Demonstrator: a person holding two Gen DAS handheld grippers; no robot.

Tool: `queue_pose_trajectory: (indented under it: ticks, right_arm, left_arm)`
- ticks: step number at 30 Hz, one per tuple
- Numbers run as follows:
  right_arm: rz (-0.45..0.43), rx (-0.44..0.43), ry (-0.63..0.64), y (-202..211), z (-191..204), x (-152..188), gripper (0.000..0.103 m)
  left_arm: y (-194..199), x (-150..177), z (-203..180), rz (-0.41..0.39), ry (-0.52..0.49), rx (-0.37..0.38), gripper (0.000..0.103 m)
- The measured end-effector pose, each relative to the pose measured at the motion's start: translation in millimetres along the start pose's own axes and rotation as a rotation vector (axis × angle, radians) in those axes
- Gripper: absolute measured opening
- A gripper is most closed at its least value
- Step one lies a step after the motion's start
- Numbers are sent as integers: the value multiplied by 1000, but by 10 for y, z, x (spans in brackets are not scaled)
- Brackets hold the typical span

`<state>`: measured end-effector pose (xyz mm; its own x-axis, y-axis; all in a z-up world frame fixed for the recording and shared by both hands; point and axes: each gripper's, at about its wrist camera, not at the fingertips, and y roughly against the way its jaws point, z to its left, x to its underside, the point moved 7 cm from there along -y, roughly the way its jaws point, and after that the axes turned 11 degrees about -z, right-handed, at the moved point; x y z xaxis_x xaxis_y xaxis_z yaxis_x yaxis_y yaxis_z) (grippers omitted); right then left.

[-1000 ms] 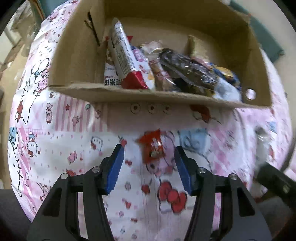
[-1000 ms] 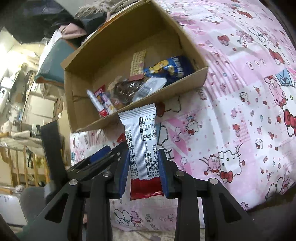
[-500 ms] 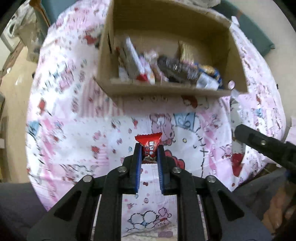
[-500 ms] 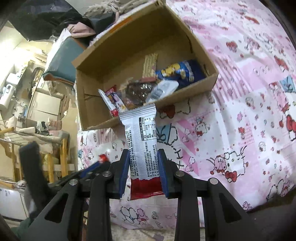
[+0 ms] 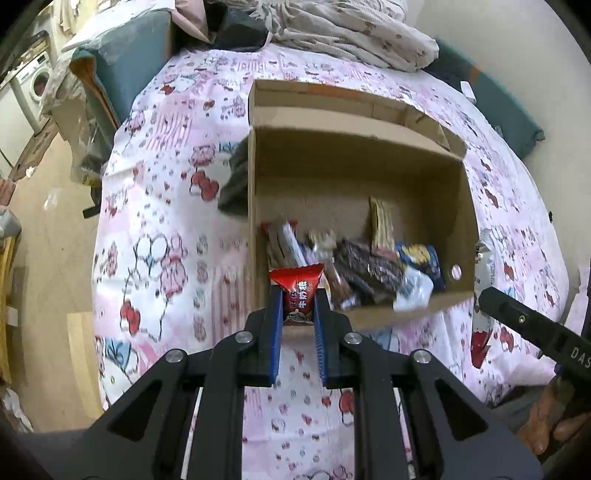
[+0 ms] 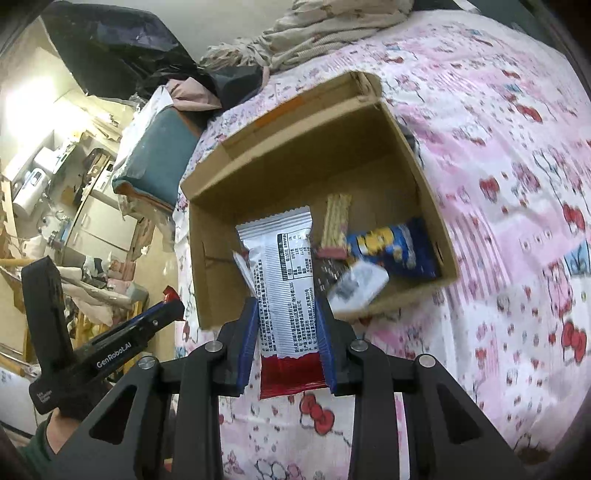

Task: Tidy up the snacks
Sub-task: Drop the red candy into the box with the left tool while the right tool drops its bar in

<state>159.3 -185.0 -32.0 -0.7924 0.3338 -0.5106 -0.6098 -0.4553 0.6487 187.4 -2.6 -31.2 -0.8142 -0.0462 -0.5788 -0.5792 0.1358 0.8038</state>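
Note:
An open cardboard box [image 5: 417, 314] [image 6: 436, 206] sits on a pink cartoon-print bedsheet and holds several snack packets [image 5: 369, 266] [image 6: 391, 247]. My left gripper [image 5: 298, 302] is shut on a small red candy packet [image 5: 298, 284], held over the box's near left corner. My right gripper [image 6: 286, 317] is shut on a white and red snack bar wrapper [image 6: 284, 280], held upright over the box's near edge. The left gripper also shows at the left of the right wrist view [image 6: 162, 314], and the right gripper's body shows at the right of the left wrist view [image 5: 532, 328].
The bedsheet [image 5: 166, 206] [image 6: 517, 184] covers the bed around the box. Rumpled bedding [image 5: 351, 33] lies behind the box. A teal cushion [image 6: 155, 158] and cluttered furniture stand beyond the bed's left side. The floor [image 5: 48, 258] lies left of the bed.
My left gripper closed on the red candy packet, lifted it off the sheet and carried it over the box. My right gripper moved its wrapper forward over the box.

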Motion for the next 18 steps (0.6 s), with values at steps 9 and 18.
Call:
queue_pose_trajectory:
  ticks: [9, 18]
  right_arm:
    - [-41, -54, 31, -363, 36, -266, 32]
    - [16, 11, 50, -704, -212, -68, 32]
  left_arm:
    - [-377, -205, -68, -44, -41, -10, 13]
    - [-634, -67, -124, -54, -98, 22, 13]
